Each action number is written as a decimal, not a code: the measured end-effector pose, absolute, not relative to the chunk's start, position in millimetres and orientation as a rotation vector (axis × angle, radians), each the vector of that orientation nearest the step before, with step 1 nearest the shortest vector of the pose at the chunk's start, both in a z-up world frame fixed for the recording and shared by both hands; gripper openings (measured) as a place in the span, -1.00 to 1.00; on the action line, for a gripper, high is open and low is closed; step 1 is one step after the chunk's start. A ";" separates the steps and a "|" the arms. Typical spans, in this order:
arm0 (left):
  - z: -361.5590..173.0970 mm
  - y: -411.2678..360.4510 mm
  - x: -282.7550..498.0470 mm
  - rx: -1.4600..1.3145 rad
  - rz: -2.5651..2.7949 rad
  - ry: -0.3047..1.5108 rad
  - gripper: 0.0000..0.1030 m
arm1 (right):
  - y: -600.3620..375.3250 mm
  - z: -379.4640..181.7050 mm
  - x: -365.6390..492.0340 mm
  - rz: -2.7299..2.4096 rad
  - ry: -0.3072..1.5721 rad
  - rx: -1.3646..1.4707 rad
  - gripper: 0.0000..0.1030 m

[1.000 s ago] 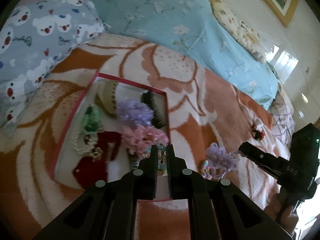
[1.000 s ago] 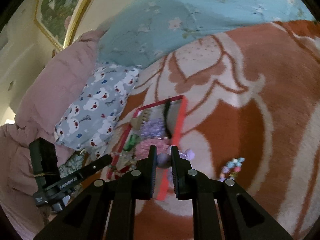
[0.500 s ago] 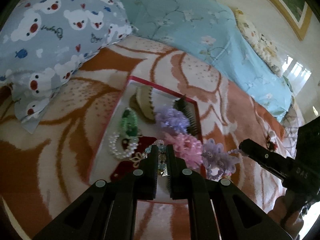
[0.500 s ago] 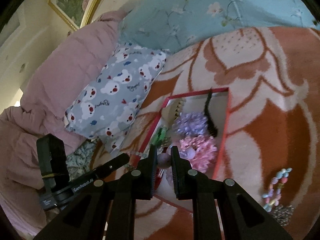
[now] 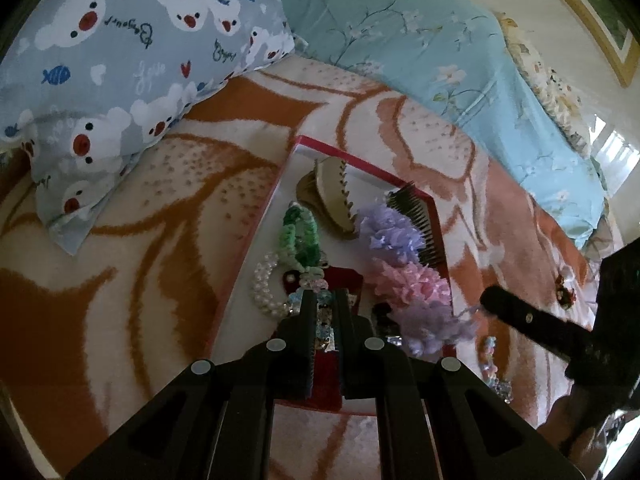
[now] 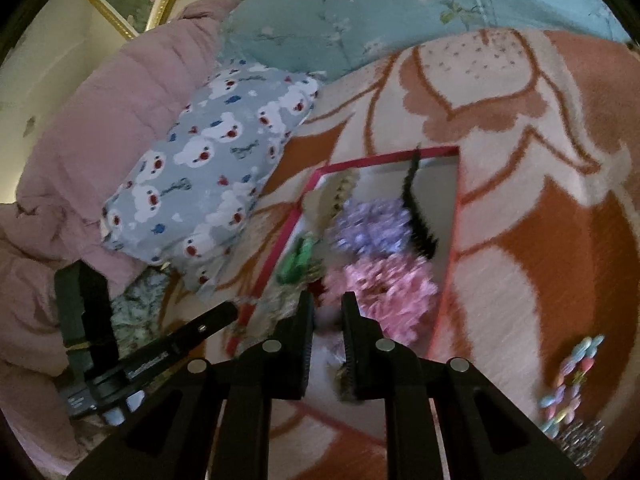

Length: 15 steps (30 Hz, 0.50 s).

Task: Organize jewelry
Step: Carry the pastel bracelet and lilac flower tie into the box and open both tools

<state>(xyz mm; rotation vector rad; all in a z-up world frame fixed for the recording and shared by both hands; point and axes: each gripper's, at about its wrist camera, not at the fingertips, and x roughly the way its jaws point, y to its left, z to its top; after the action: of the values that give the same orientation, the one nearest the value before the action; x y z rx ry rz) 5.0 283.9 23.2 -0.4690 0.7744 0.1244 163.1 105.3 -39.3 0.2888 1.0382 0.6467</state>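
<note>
Now both grippers clamp — left gripper (image 5: 324, 306) on a beaded bracelet (image 5: 322, 300) dangling lengthwise, right gripper (image 6: 327, 312) on a lilac scrunchie (image 5: 434, 326).

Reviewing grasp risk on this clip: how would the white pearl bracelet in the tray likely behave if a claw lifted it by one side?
The pearl bracelet is a loop of separate round beads, so it would probably sag and dangle. The glossy beads may slip between the fingers. It lies against the green scrunchie, so lifting may nudge that.

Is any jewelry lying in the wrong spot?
Yes. A pastel bead bracelet lies on the blanket, outside the red-edged tray that holds the other pieces. A small flower clip sits loose on the blanket too.
</note>
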 end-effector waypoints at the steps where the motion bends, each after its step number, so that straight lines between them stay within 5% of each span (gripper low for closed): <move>1: 22.1 284.5 6.8 -0.469 0.125 0.776 -0.87 | 102.8 -40.8 168.1 0.633 1.036 0.291 -0.74; 15: 3.2 288.0 40.4 -0.433 0.157 0.815 -0.87 | 92.4 -71.9 226.7 0.529 1.040 0.311 -0.74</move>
<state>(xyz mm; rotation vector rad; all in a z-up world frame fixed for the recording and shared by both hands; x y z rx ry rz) 40.4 288.0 3.2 -0.4325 0.8147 0.1571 226.7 92.4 -71.9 0.3115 1.0403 0.5291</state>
